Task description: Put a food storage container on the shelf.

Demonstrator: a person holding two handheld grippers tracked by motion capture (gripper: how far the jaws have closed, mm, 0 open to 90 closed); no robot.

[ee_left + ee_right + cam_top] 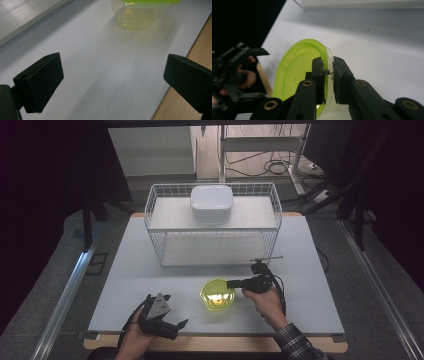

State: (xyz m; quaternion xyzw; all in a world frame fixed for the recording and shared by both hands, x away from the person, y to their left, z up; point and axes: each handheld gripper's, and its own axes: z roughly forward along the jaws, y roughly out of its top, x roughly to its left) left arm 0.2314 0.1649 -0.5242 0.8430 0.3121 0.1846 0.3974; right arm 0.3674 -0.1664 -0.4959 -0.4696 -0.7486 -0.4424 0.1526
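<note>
Now grasp step: right hand-held gripper [328,80] clamps green bowl's [297,72] rim; left hand-held gripper [167,322] gapes idle. Next, probably a level lift.

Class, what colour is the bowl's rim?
Bright yellow-green; the bowl shows it best in the right gripper view.

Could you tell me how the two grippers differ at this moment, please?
The right gripper is shut on the rim of the green bowl, one jaw inside and one outside; the left gripper stands wide open with bare table between its jaws. The right reaches in sideways; the left rests near the table's front edge. Both have black jaws.
</note>
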